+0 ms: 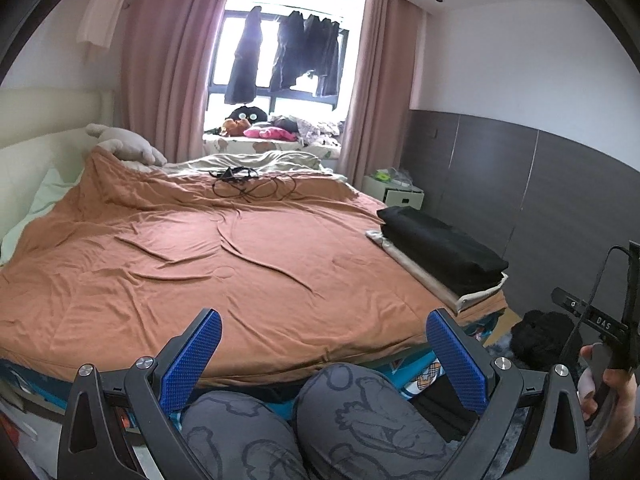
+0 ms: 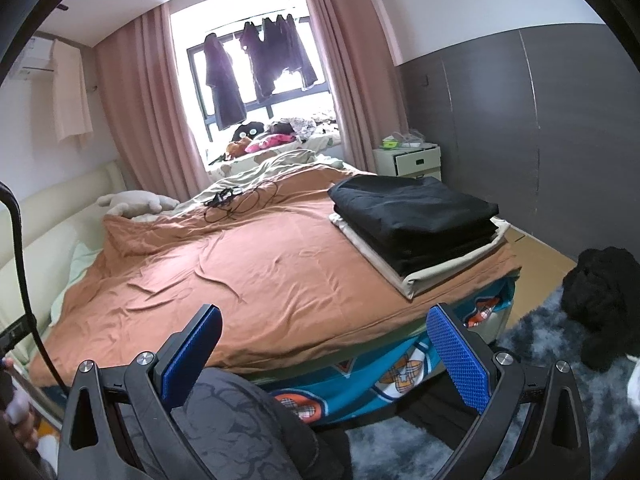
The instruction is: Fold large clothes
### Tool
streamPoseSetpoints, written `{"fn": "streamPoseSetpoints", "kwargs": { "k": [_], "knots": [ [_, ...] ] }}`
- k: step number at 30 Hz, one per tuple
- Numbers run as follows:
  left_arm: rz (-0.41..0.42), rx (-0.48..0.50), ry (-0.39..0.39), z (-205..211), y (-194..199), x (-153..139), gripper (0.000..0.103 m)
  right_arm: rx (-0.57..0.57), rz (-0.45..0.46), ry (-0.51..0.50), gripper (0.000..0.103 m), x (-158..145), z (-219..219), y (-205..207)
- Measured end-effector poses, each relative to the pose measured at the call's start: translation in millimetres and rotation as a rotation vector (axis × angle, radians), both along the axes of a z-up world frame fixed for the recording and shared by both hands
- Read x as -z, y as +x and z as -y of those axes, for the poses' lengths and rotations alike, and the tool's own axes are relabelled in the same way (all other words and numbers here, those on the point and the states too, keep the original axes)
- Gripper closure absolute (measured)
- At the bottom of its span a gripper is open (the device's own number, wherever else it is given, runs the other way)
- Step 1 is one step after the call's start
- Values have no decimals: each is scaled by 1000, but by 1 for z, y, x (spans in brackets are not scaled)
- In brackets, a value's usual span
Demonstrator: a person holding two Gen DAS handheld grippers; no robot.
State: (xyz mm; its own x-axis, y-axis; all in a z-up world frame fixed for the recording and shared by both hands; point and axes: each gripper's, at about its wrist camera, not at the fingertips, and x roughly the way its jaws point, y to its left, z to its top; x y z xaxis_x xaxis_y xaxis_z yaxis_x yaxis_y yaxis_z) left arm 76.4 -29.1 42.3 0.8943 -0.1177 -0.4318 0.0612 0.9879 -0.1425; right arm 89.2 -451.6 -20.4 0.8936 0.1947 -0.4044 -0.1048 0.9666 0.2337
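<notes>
A stack of folded clothes, black pieces [image 2: 414, 210] on a beige one [image 2: 440, 272], lies at the bed's right front corner; it also shows in the left wrist view [image 1: 440, 246]. A black heap of clothing [image 2: 604, 300] lies on the floor to the right, also in the left wrist view [image 1: 540, 334]. My left gripper [image 1: 324, 344] is open and empty, held over my knees in front of the bed. My right gripper [image 2: 324, 344] is open and empty, at the bed's front edge. The right gripper's body [image 1: 600, 320] shows at the left view's right edge.
An orange-brown cover [image 1: 200, 248] spreads over the bed. Black cables [image 1: 244, 184] and a plush toy [image 1: 128, 146] lie near its far end. A white nightstand [image 2: 408, 160] stands by the grey wall panels. A grey rug [image 2: 532, 364] covers the floor. Dark clothes hang at the window [image 1: 288, 52].
</notes>
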Motion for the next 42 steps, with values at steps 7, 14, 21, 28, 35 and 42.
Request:
{"fn": "streamPoseSetpoints", "kwargs": {
  "k": [7,14,21,28,35,42],
  "knots": [
    [-5,4,12,2,-1,0,0,0,-5,-2,0,1,-1,0],
    [-3,4,16,3,-1,-2,0,-3,-11,-3,0,3,-1,2],
    [1,-2,18,3,-2,-4,0,-3,-12,-2,0,3,-1,1],
    [6,-10,15,1,-4,-5,0,-3,-7,-7,0,1,-1,1],
    [9,-17,19,2,-7,-7,0,-2,-7,-8,0,0,-1,0],
    [24,-20,17,2,-13,-9,0,-2,-4,-8,0,-2,1,-1]
  ]
}}
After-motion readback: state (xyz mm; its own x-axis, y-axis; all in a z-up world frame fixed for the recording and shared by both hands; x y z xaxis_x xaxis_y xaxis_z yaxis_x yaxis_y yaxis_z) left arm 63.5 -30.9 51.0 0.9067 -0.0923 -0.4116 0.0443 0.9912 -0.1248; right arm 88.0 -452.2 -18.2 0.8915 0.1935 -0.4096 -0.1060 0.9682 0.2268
